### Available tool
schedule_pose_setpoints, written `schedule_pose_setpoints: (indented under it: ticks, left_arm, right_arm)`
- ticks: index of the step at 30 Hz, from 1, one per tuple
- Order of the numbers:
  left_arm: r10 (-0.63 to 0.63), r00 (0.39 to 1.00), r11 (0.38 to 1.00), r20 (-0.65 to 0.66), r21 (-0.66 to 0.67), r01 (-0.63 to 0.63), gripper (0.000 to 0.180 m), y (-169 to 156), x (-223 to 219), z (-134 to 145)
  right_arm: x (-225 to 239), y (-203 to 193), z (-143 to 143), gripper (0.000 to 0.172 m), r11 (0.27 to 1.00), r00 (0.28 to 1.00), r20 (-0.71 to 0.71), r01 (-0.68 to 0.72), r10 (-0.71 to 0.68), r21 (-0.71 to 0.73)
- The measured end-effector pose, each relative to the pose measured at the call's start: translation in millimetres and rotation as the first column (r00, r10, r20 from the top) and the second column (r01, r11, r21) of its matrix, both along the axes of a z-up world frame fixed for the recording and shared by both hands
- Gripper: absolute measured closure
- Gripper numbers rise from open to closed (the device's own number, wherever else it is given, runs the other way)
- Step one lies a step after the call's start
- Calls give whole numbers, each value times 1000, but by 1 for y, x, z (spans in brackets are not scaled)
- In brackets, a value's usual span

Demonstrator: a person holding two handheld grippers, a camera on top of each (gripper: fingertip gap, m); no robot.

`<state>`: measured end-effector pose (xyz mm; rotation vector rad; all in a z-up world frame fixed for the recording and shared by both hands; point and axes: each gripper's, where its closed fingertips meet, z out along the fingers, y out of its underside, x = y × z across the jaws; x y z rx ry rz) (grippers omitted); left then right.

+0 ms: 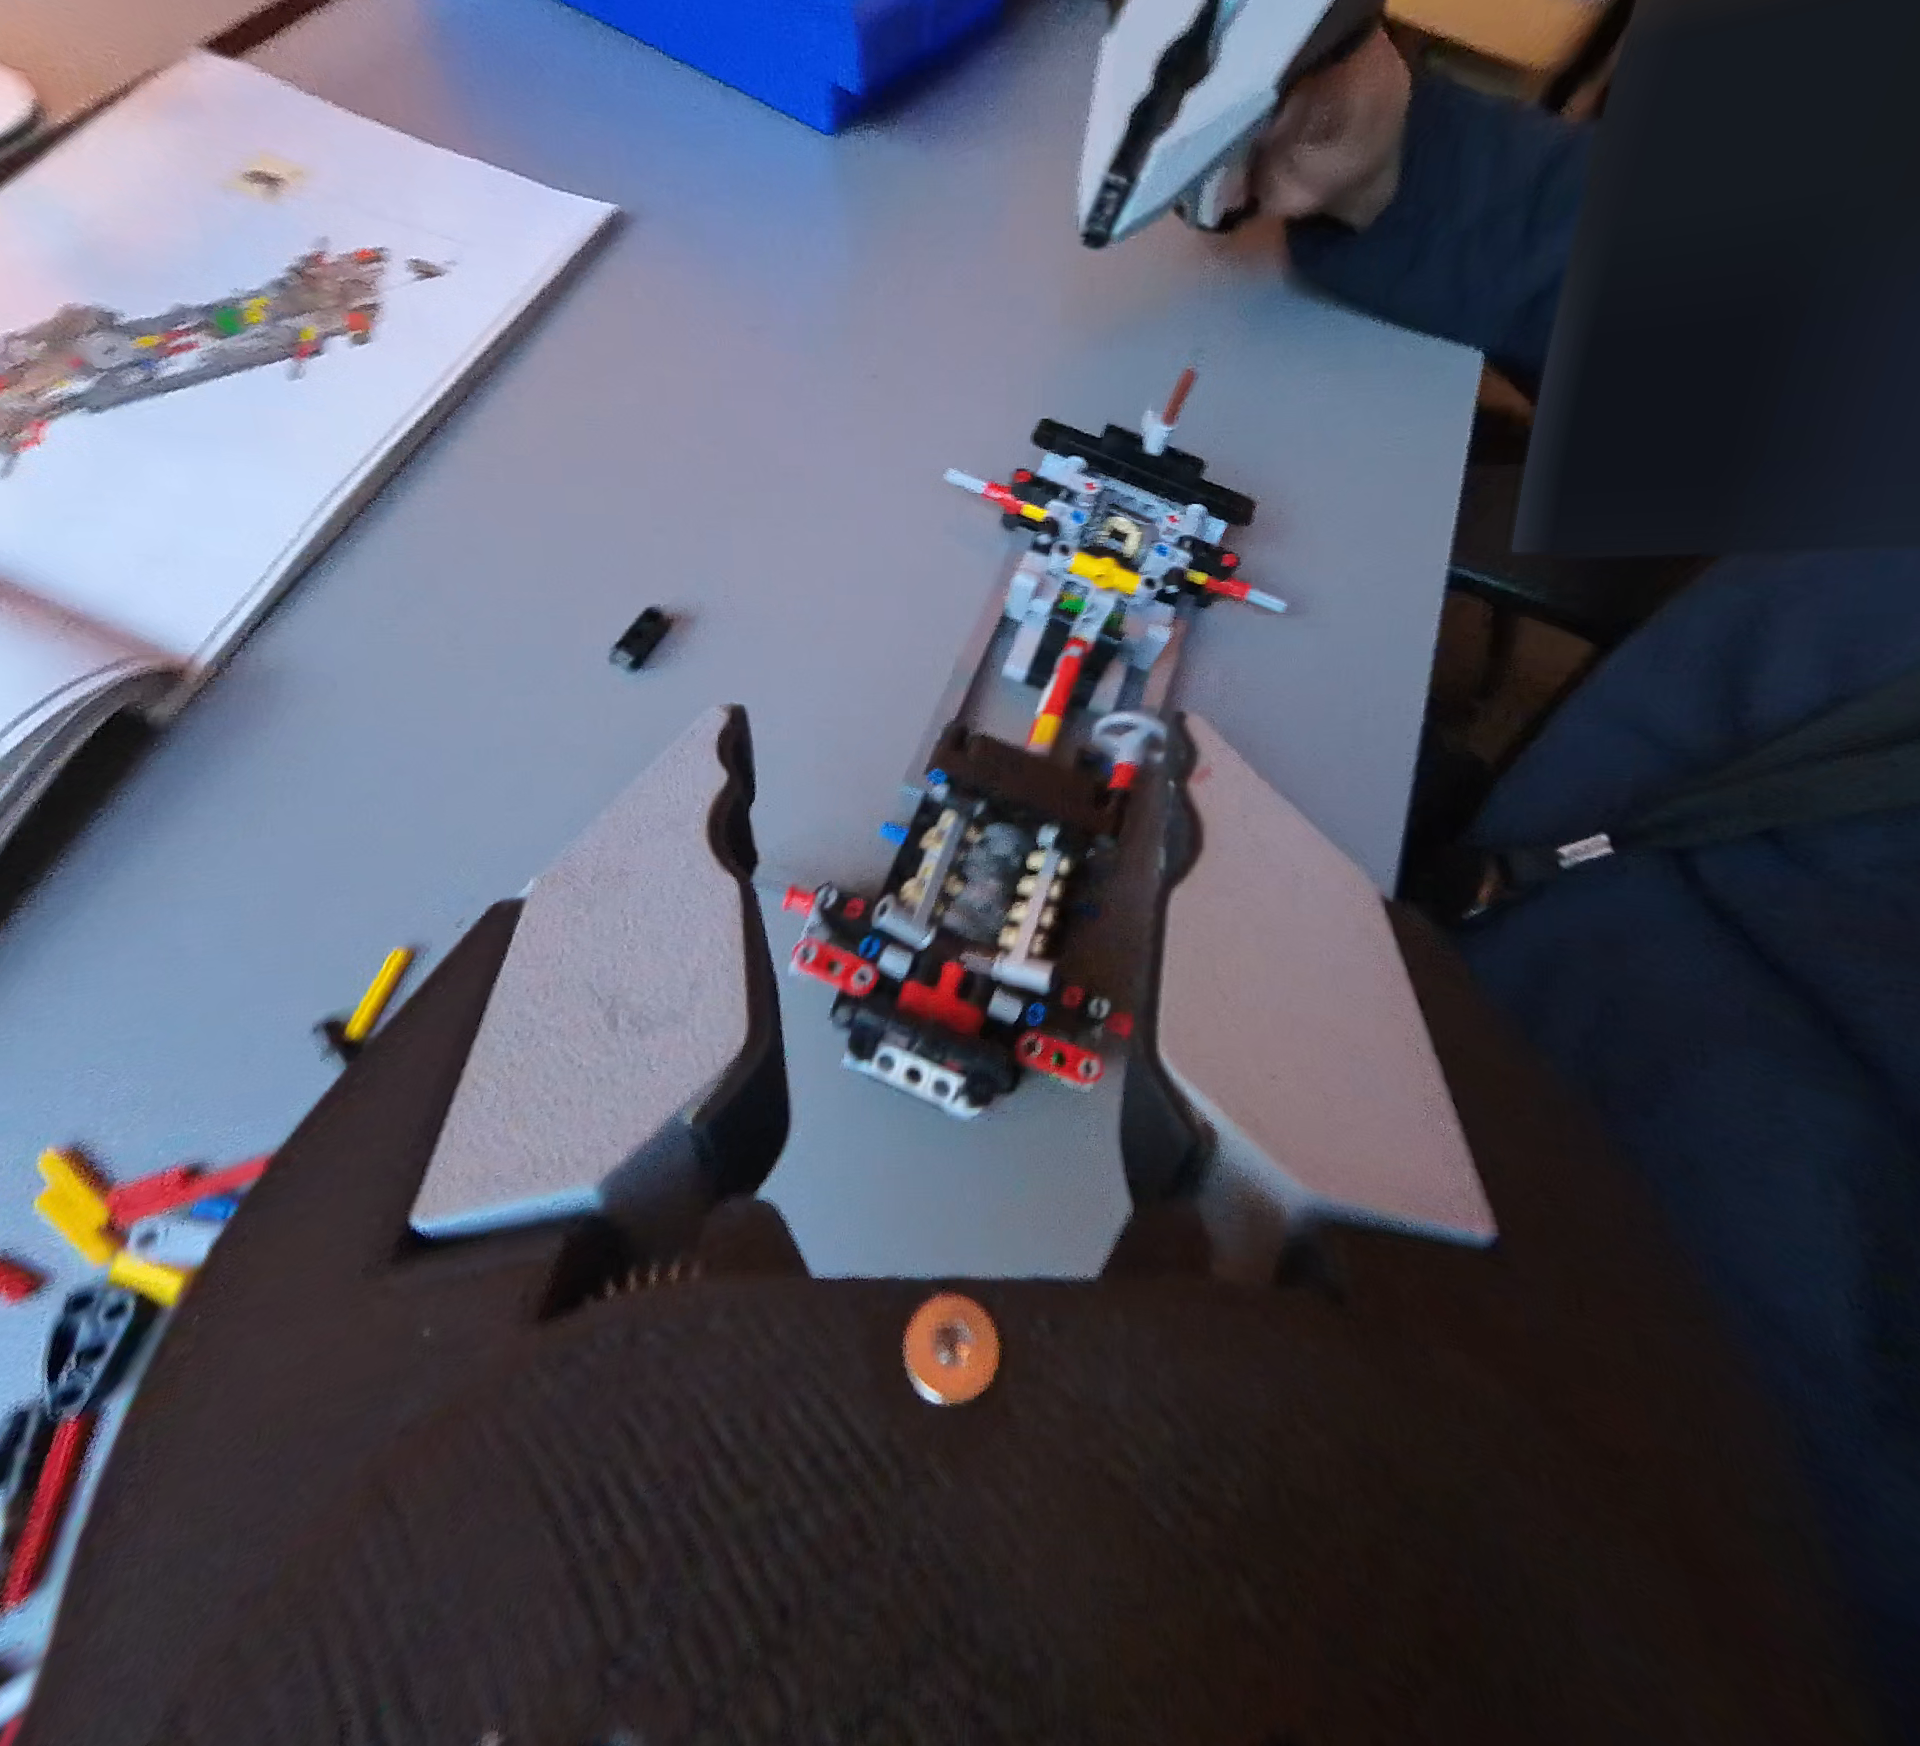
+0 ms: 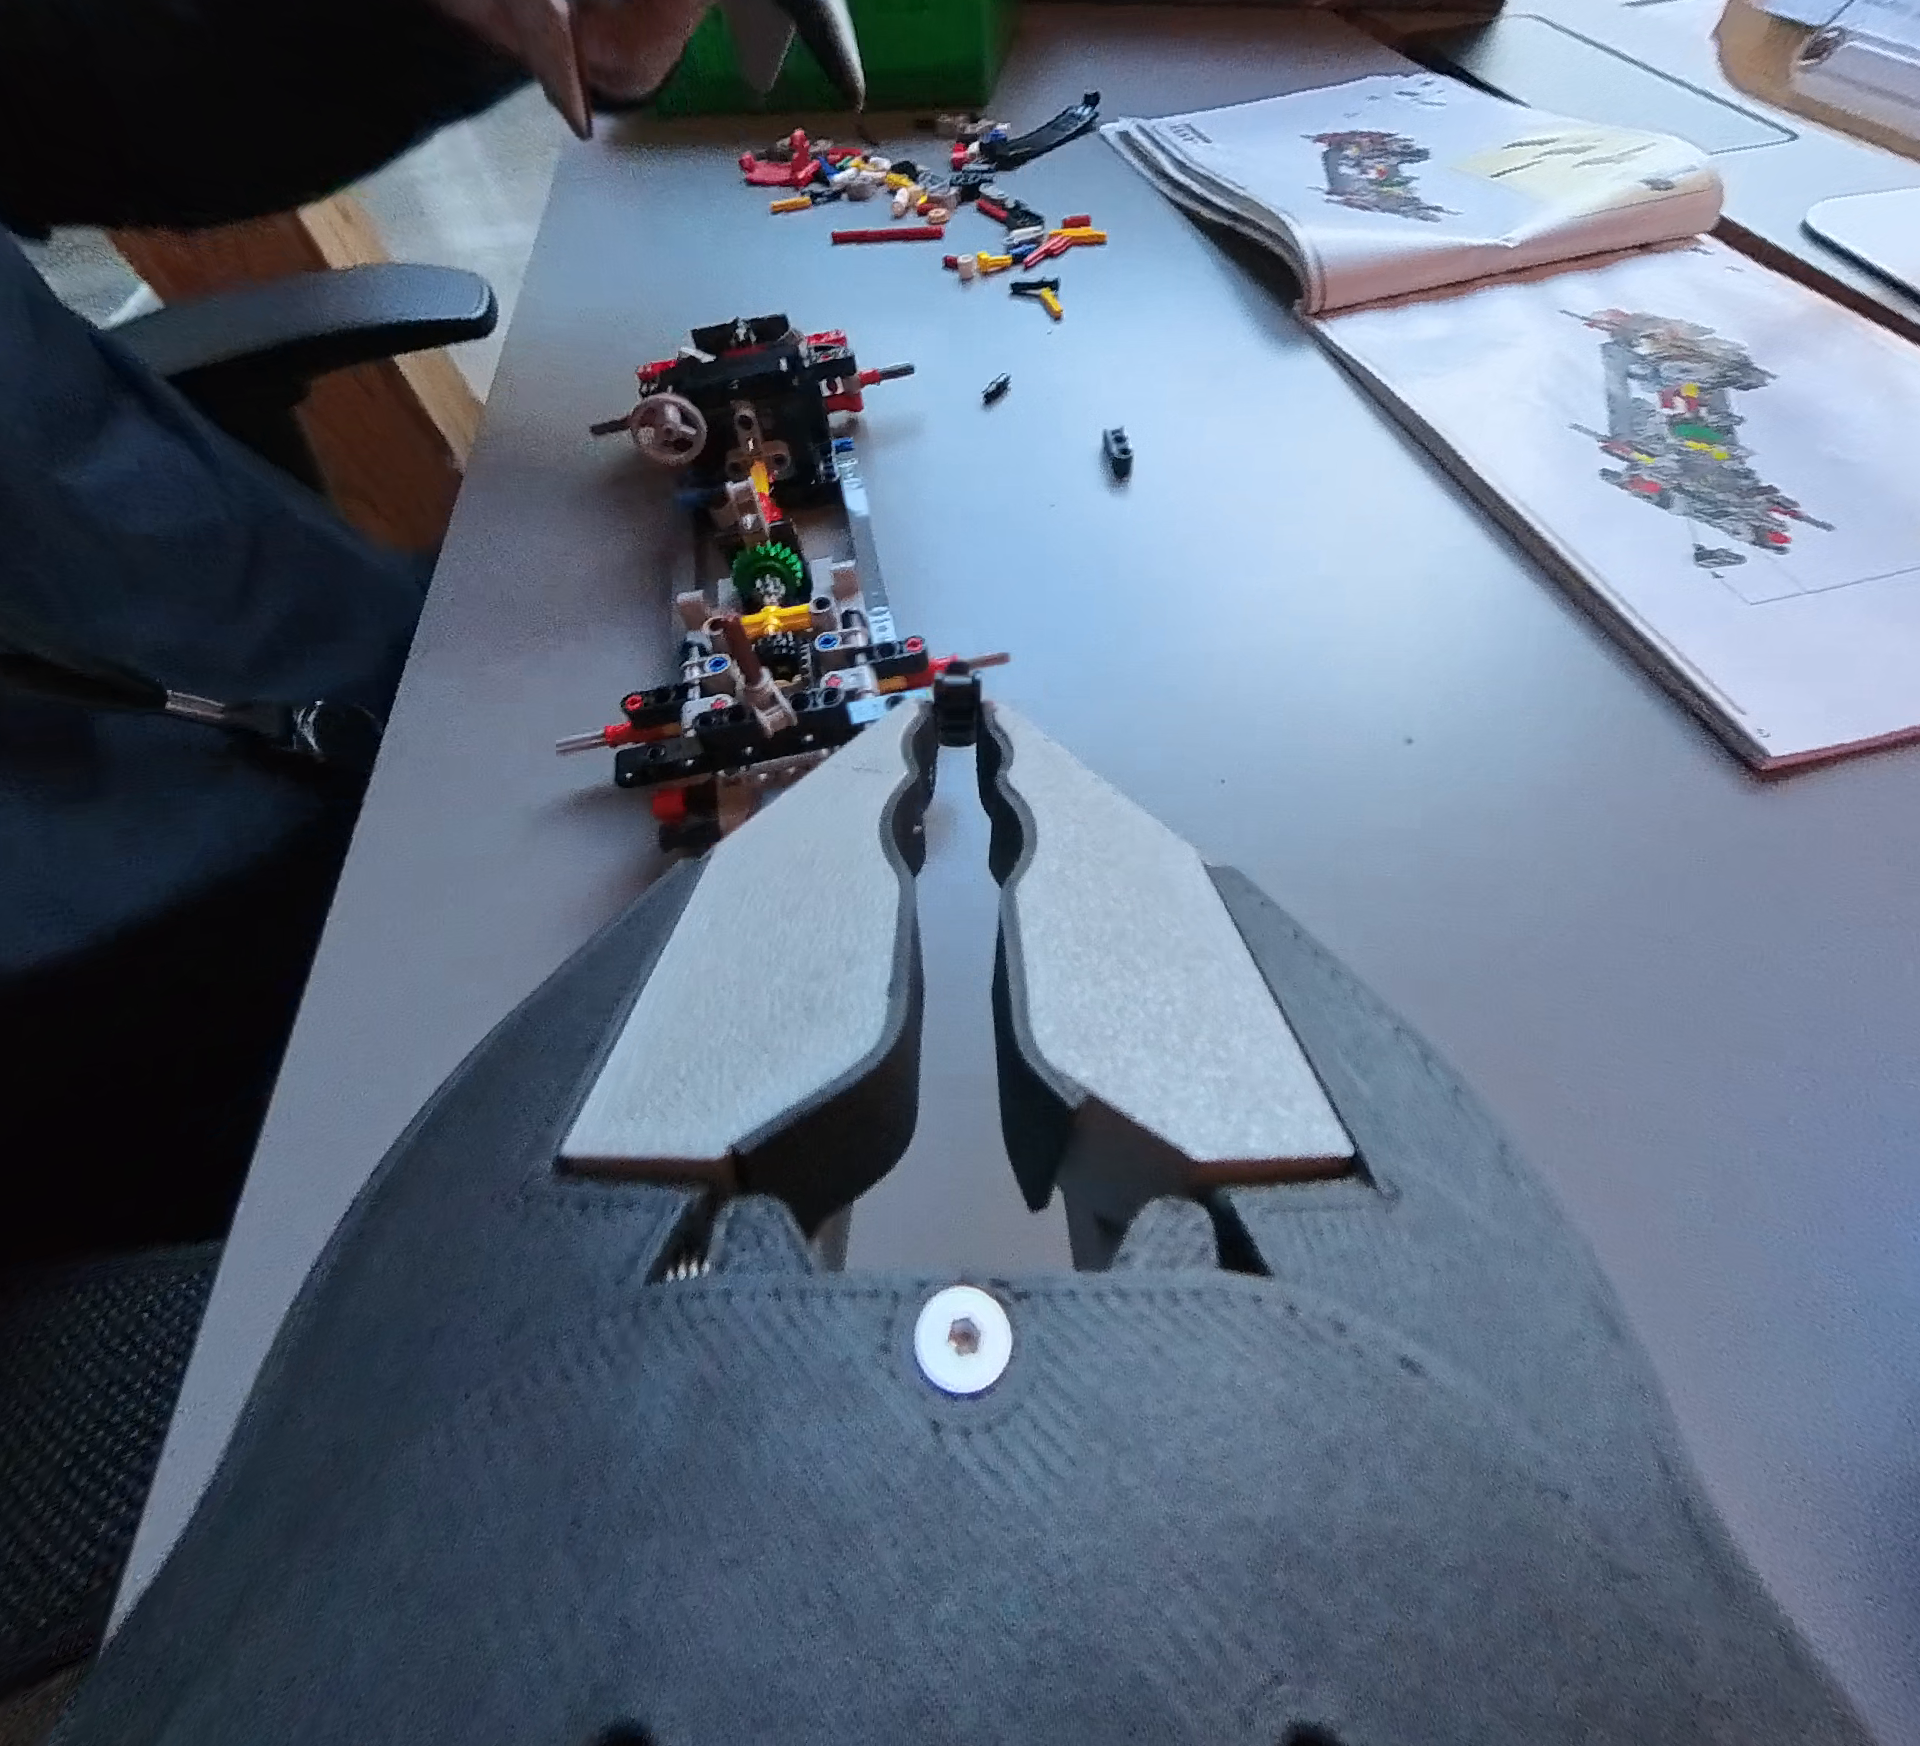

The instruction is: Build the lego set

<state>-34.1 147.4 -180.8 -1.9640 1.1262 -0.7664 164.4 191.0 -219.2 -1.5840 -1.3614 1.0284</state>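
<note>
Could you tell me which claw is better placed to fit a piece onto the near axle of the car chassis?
Right, probably: the right claw pinches a small black piece beside the chassis axle, while the left claw is open, holding nothing.

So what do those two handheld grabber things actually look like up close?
Both grippers, left and right, have a ribbed black printed body with a round metal screw, and two pale grey wedge-shaped fingers lined with wavy black inner edges. The person holding them wears dark navy sleeves.
</note>
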Motion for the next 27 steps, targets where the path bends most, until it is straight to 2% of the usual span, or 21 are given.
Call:
schedule_pose_setpoints:
  ticks: [6,8,13,16,21,27]
  left_arm:
    - [-205,966,973,-156,-141,184,101,-17,72,-11]
    - [-244,939,966,-244,-147,213,97,-14,88,-22]
    - [-314,854,949,-414,-168,267,100,-7,108,-52]
    - [-356,823,933,-443,-218,287,98,-11,113,-68]
    - [-383,827,918,-412,-264,294,99,-16,121,-79]
    - [-385,813,919,-438,-268,290,105,-15,125,-95]
  right_arm:
    - [5,-17,-15,167,997,993,105,-58,54,41]
    - [6,-26,-17,167,995,990,104,-94,92,22]
    - [3,-41,-25,167,988,979,132,-150,154,-45]
    - [-1,-49,-31,167,985,970,168,-169,174,-43]
    - [-7,-56,-45,167,979,953,226,-192,204,-75]
    - [-11,-55,-52,167,977,950,233,-190,208,-98]
